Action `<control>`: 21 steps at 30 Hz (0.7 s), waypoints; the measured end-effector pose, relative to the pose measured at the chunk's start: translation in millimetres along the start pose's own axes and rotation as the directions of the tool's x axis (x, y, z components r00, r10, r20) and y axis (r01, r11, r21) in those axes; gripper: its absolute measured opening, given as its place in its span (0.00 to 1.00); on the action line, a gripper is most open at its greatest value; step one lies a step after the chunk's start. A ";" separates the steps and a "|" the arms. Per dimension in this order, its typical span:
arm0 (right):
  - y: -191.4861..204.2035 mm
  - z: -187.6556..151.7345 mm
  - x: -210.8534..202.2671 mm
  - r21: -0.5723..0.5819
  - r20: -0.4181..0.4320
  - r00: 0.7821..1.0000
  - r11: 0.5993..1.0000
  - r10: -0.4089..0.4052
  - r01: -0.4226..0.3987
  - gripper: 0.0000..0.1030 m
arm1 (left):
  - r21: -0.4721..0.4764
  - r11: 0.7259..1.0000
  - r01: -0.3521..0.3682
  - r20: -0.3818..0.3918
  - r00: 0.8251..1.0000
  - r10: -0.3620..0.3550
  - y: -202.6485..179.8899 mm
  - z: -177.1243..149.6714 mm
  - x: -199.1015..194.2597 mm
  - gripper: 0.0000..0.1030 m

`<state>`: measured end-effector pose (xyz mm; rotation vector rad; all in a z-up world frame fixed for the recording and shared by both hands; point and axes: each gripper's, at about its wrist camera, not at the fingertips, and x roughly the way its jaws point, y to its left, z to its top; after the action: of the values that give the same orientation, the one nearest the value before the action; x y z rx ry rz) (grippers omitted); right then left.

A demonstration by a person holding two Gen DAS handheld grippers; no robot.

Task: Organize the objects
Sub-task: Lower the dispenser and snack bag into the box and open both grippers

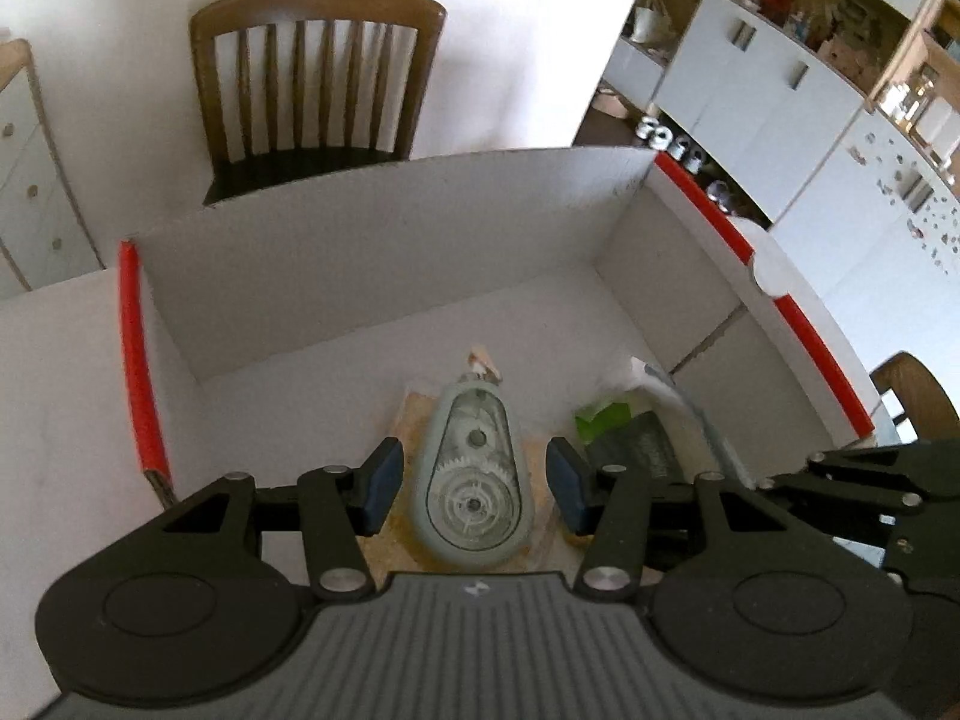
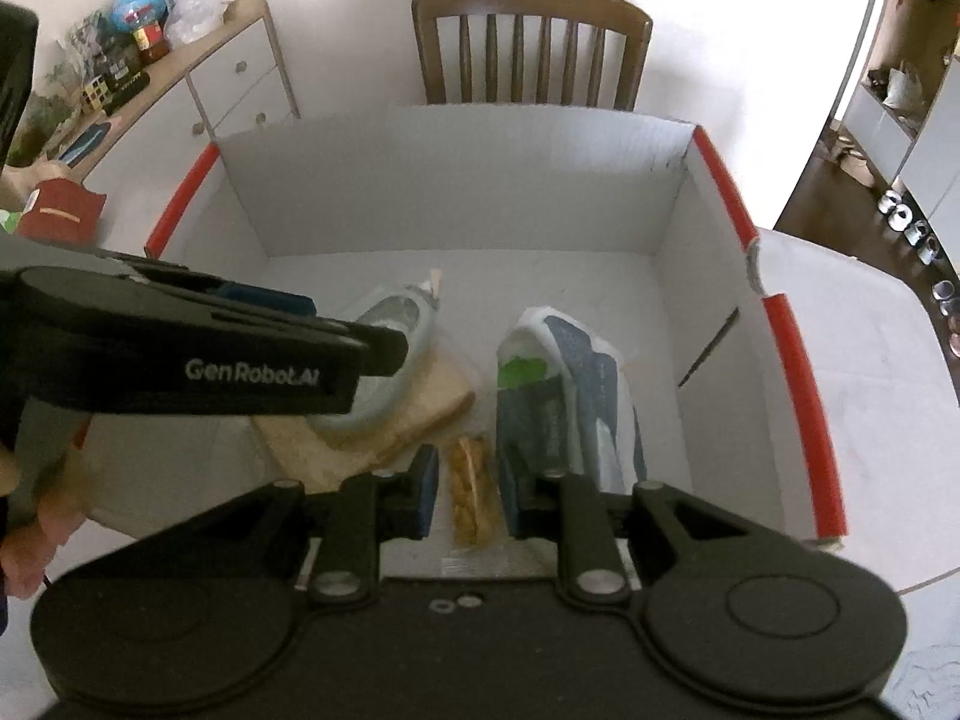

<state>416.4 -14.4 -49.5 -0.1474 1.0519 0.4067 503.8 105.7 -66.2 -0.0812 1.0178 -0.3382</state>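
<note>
Inside the white box (image 2: 672,228), the left gripper (image 1: 474,483) straddles the correction-tape dispenser (image 1: 474,480), pads just clear, long axis running away between them. The right gripper (image 2: 468,492) likewise brackets the wrapped snack bar (image 2: 474,492), ungripped; a blue-white pouch (image 2: 564,384) lies beside.

Each gripper is matte black plastic: two round, disc-shaped housings flank a ribbed centre plate, and angular linkage arms with triangular cut-outs run forward from silver pivot pins. The left gripper (image 1: 474,483) and right gripper (image 2: 465,495) both end in dark blue pads (image 1: 381,483). White "GenRobot.AI" lettering (image 2: 252,373) marks the left one's side. A bare hand (image 2: 36,525) grips its grey handle.
</note>
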 end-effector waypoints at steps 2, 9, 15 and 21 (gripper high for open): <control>-2.5 -1.6 -6.4 0.014 0.010 1.000 1.000 0.005 -0.005 0.20 | -0.015 1.000 0.009 0.011 1.000 -0.009 1.2 -0.1 -3.3 0.50; -4.6 -5.0 -38.2 0.029 0.067 0.997 0.999 0.023 -0.025 0.23 | 0.019 1.000 0.024 0.069 0.997 -0.025 -11.8 -4.5 -29.3 0.50; -4.0 -11.1 -67.0 0.025 0.108 0.994 0.999 0.032 -0.035 0.25 | 0.025 0.999 0.036 0.131 0.991 -0.039 -23.8 -15.7 -66.9 0.50; -3.0 -22.7 -100.9 0.006 0.158 0.986 0.999 0.048 -0.050 0.25 | 0.022 1.000 0.010 0.175 0.984 -0.014 -38.0 -29.0 -105.1 0.50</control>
<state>355.8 -49.9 26.4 -0.0792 0.9024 0.4505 419.9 105.4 13.2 -0.0964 0.8393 -0.3469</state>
